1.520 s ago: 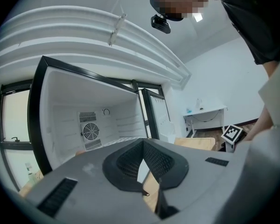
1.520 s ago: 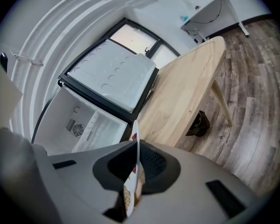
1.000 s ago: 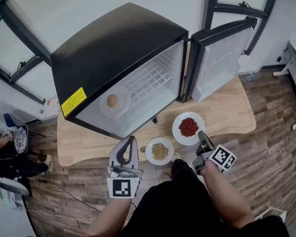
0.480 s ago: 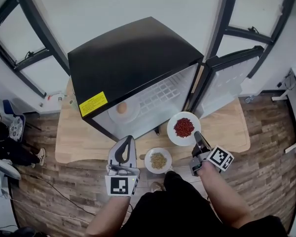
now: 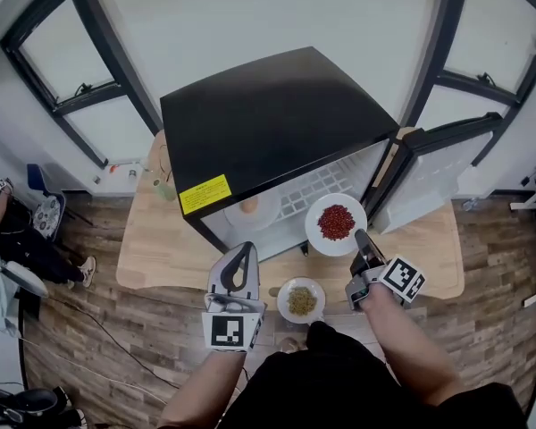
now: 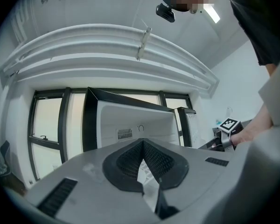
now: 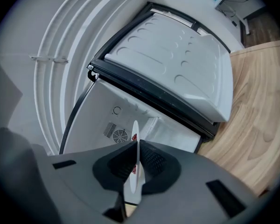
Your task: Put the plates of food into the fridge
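A black fridge (image 5: 277, 123) stands open on the wooden table (image 5: 161, 248), its door (image 5: 438, 177) swung right. Inside, a white plate with a pale round food (image 5: 250, 206) rests on the wire shelf. My right gripper (image 5: 359, 237) is shut on the rim of the plate of red food (image 5: 336, 224), holding it in the air at the fridge's opening. That plate (image 7: 134, 167) shows edge-on between the jaws in the right gripper view. The plate of greenish-brown food (image 5: 301, 299) sits on the table's near edge. To its left, my left gripper (image 5: 247, 248) is shut and holds nothing.
A person (image 5: 9, 231) sits on the floor at the far left beside some gear. Dark-framed windows (image 5: 80, 70) run behind the table. The open fridge door (image 7: 177, 73) stands over the table's right part.
The right gripper has lifted the plate of red food off the table and carried it up toward the fridge's opening. The left gripper has risen a little, still shut.
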Motion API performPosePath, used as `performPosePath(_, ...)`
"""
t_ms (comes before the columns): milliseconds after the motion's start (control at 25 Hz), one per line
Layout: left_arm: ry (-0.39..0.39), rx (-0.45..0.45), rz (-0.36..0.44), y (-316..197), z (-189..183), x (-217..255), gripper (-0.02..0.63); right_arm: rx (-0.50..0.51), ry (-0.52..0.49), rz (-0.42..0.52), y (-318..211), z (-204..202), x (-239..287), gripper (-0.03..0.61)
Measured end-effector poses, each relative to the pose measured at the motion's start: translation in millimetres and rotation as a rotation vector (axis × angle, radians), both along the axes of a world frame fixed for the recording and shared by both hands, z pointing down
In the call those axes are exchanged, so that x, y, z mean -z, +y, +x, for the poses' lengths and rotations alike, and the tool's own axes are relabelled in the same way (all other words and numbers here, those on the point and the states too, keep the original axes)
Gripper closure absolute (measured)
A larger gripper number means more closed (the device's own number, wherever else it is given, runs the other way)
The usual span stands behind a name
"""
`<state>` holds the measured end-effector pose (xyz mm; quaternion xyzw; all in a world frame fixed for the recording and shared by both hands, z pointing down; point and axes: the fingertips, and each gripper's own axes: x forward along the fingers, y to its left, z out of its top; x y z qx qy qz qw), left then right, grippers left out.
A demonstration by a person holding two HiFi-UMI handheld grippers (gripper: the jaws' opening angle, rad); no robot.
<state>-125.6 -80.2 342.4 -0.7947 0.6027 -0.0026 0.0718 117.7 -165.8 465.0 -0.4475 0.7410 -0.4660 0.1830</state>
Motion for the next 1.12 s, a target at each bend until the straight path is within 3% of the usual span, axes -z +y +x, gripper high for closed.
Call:
performPosePath(560,0.055,0.014,-0.005,-36,24,17,0.610,0.054,-0.013,0.010,-59,-23,11,0.546)
performPosePath(1120,0.036,0.030,-0.036,-59,34,5,0.610,0.083,-0.032,-0.011,-103,-46,1,0.546)
